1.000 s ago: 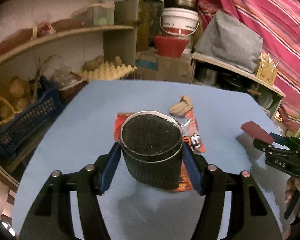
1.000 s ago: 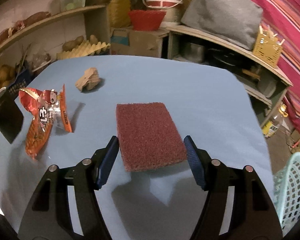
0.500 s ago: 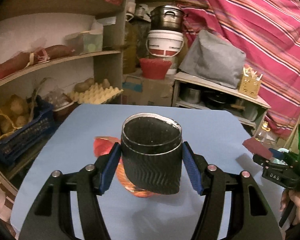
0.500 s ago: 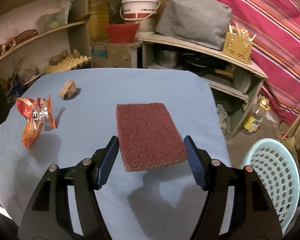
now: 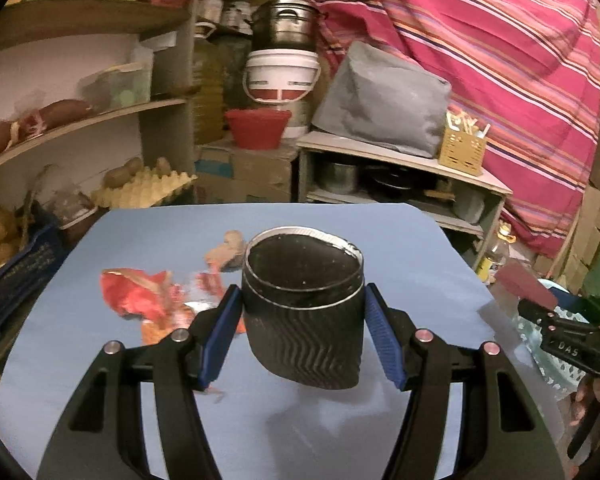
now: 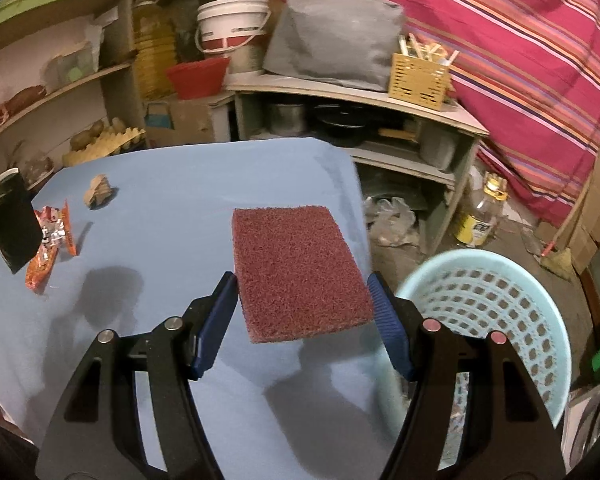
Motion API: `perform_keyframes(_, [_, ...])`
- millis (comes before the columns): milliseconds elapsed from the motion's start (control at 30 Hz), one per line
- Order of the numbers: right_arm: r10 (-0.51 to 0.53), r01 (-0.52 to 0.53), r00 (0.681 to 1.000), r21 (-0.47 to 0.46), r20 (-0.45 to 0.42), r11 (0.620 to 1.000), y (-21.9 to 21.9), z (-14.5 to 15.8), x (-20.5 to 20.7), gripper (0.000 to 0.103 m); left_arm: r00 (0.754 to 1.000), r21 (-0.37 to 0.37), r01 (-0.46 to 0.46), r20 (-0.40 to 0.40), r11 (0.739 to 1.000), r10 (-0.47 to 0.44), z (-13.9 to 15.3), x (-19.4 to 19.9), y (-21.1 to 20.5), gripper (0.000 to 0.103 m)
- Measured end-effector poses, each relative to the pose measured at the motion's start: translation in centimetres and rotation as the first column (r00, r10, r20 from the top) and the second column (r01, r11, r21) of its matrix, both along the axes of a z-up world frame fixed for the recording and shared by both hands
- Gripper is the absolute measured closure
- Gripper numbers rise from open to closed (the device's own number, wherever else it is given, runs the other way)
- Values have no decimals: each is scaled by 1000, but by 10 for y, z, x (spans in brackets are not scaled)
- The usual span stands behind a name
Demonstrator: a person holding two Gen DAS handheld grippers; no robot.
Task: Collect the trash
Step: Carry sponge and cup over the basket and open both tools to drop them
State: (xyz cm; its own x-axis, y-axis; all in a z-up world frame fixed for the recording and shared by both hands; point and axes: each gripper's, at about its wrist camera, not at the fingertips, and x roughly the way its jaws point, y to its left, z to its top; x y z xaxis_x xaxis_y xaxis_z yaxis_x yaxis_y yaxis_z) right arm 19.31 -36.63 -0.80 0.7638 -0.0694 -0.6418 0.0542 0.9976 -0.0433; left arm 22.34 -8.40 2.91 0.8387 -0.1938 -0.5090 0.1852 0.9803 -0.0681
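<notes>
My left gripper is shut on a black ribbed cup with a silver rim, held above the blue table. My right gripper is shut on a dark red scouring pad, held over the table's right edge, beside a light blue mesh basket on the floor. A torn red snack wrapper and a crumpled brown paper ball lie on the table. In the right wrist view the wrapper and the paper ball lie at the left.
Shelves with potatoes and an egg tray stand left of the table. A low shelf with pots stands behind it. A plastic bottle stands on the floor by a striped curtain.
Both grippers rose and swung to the right with their loads. The basket came into the right wrist view. The wrapper now lies left of the cup rather than under it.
</notes>
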Motion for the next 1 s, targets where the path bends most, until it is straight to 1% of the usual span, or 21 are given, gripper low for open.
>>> perform_keyframes(167, [-44,44,999,7,5,999,-30,1,-15,37,999,21,43,2,999,-43,-6,-2,-35,41])
perform_keyframes(533, [-159,159,987,20,6,987,-108,-2,-56,37,988,26,156,-7,987,-156,-9,-16,-109,41])
perform_keyframes(800, [-246,245,969,54,15,968,-161,-2,-88,37,965,40,261,-16,964,-261,-9,-21,-181,41])
perform_keyframes(900, [-291,290,957,66,6,955,-185,-8,-98,37,952,25,306,-32,952,-305,-14,-21,-212,41])
perform_keyframes(1000, [-319,319,948,85,-13,944,-200,-15,-102,37,936,40,352,-27,935,-351,-19,-24,-245,41])
